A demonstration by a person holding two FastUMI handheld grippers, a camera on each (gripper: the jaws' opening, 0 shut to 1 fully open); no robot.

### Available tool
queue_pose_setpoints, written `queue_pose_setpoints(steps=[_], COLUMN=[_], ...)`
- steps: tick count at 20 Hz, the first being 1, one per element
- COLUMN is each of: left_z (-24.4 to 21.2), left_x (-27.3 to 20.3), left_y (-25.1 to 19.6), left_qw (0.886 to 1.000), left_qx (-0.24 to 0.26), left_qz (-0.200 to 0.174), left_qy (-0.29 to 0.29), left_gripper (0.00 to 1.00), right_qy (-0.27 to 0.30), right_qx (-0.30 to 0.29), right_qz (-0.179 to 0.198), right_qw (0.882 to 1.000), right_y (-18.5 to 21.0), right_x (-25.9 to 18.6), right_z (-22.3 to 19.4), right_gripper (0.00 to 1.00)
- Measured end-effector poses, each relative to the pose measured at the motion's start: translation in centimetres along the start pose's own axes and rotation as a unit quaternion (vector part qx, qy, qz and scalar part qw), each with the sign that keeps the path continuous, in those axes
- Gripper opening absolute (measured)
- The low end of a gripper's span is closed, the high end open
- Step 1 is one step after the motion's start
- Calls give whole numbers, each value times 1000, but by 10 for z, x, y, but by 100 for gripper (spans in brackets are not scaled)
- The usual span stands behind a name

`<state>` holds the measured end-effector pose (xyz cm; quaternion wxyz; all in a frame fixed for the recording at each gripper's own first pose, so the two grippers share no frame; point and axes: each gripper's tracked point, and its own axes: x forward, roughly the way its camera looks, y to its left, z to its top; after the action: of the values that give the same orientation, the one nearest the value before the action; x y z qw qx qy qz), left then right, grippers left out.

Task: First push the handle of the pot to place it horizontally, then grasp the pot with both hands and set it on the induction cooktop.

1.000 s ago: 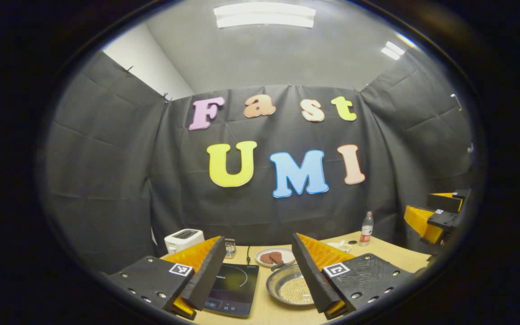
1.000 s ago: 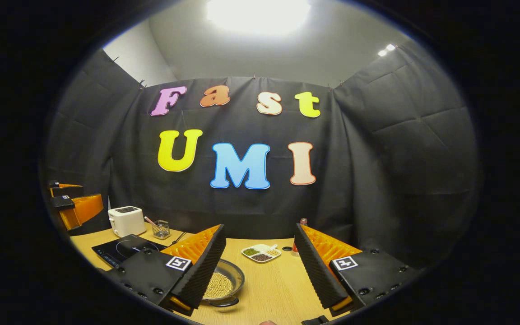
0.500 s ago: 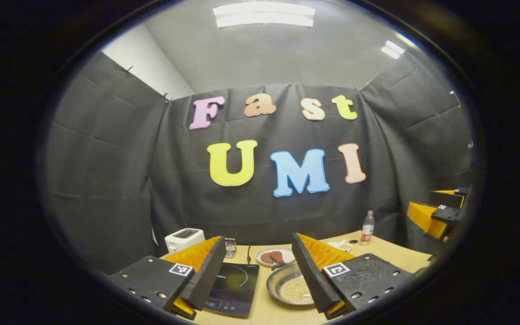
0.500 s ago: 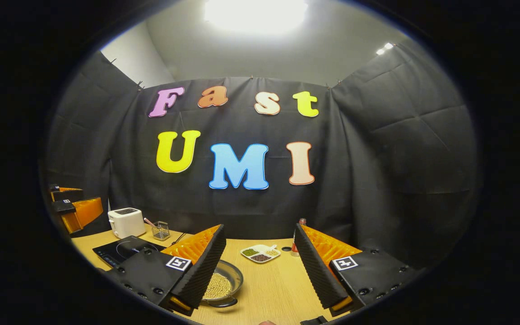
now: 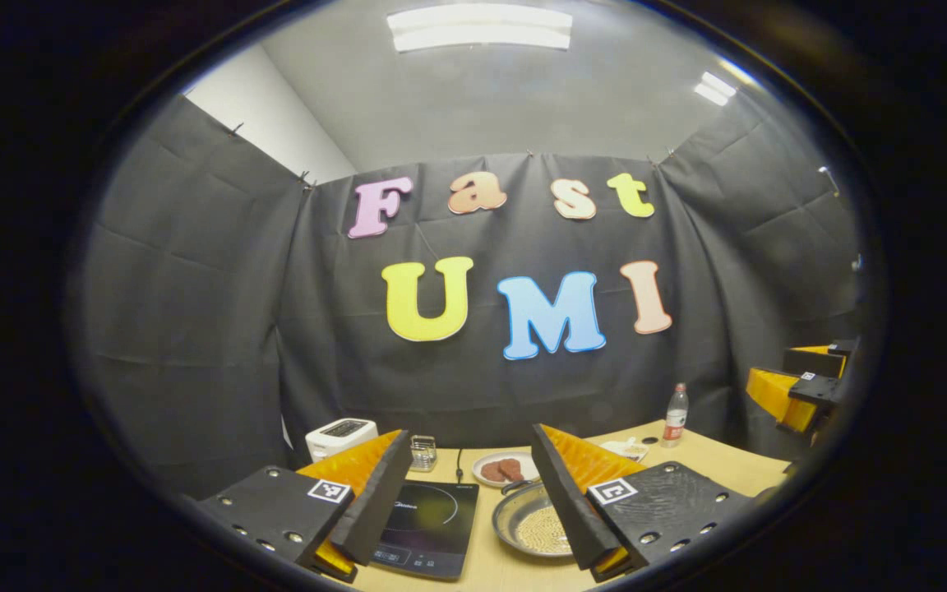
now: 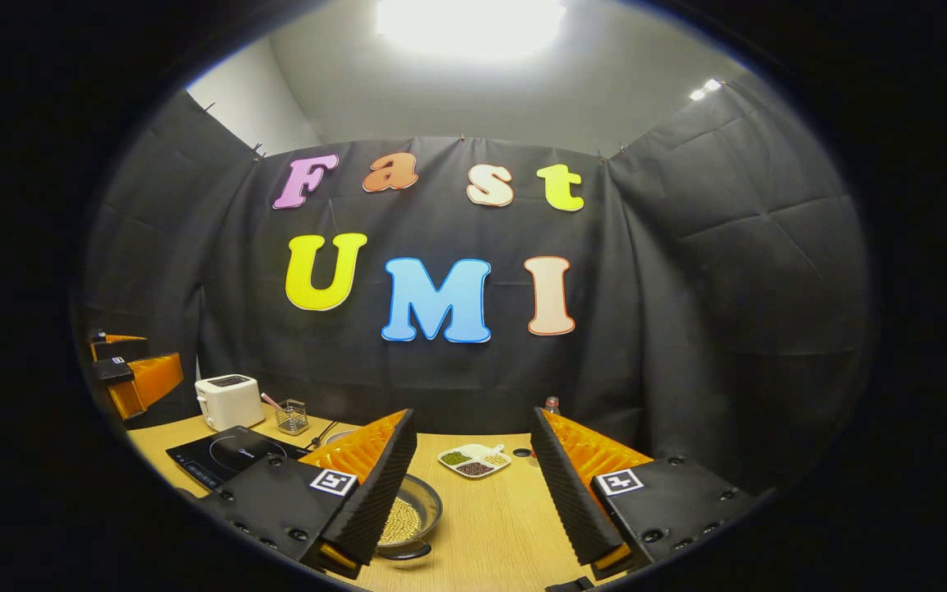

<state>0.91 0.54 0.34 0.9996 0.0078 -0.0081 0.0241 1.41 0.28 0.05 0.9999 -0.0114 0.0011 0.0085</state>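
The round shiny metal pot (image 5: 533, 520) with small pale beans inside sits on the wooden table (image 6: 490, 526), just in front of the left gripper (image 5: 473, 526) and a bit toward its right finger. Both of that gripper's fingers are spread wide apart and hold nothing. The right gripper (image 6: 473, 518) is wide open and empty too, with the pot by its left finger.

I think the pot is hard, smooth and slippery, and the beans could spill if it tips. The rim on each side looks best to grab.

The left gripper view shows the flat black induction cooktop (image 5: 428, 526) right beside the pot. The right gripper view shows the pot's dark handle (image 6: 395, 553) at its near edge.
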Motion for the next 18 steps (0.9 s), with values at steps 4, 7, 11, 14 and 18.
queue_pose_setpoints(steps=[4, 7, 11, 14, 18], left_z=[2, 1, -1, 2, 0], left_x=[0, 0, -2, -2, -4], left_y=[5, 12, 20, 31, 51], left_qw=[1000, 1000, 1000, 1000, 1000], left_qx=[2, 0, -2, -4, -4], left_qz=[2, 5, 5, 6, 9], left_qy=[-4, -4, -5, -10, -16], left_gripper=[86, 86, 87, 87, 86], right_qy=[2, 3, 7, 13, 45], right_qx=[0, -2, -10, -8, -2], right_qz=[5, 10, 19, 25, 73], right_qw=[1000, 1000, 1000, 1000, 996], right_y=[7, 14, 27, 40, 71], right_x=[1, 0, -2, -8, -9], right_z=[1, 1, -2, -7, -21], right_gripper=[74, 58, 31, 6, 2])
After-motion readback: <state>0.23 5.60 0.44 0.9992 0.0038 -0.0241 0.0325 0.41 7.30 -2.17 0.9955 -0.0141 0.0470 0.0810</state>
